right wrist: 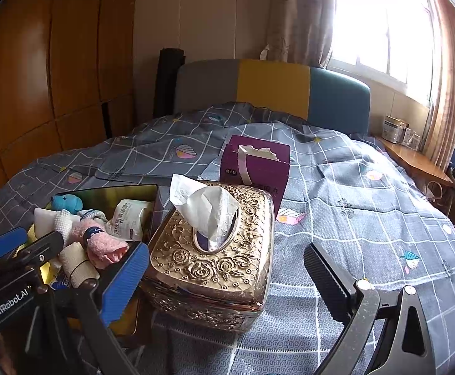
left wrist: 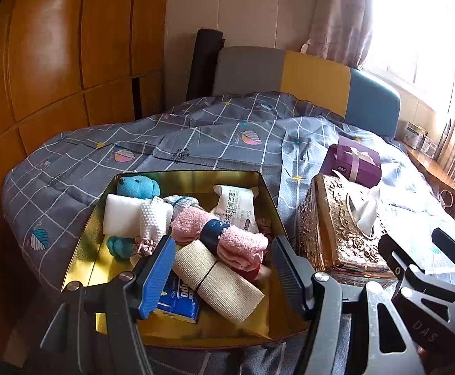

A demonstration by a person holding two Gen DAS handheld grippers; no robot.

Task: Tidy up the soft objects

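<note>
A gold tin tray (left wrist: 196, 178) on the bed holds soft items: a blue teddy bear (left wrist: 138, 186), a white sponge (left wrist: 124, 214), a pink rolled towel (left wrist: 218, 236), a beige rolled cloth (left wrist: 218, 279), a wet-wipes pack (left wrist: 236, 207) and a blue tissue packet (left wrist: 180, 303). My left gripper (left wrist: 222, 270) is open and empty over the tray's near part. My right gripper (right wrist: 227, 278) is open and empty, its fingers on either side of the ornate gold tissue box (right wrist: 214, 253). The tray also shows in the right wrist view (right wrist: 127, 192).
A purple box (right wrist: 258, 162) sits behind the tissue box (left wrist: 343, 228) on the grey checked bedspread (right wrist: 368, 206). Wooden wardrobe doors (left wrist: 55, 62) stand to the left. A wooden side table (right wrist: 415, 159) with small items stands by the window at right.
</note>
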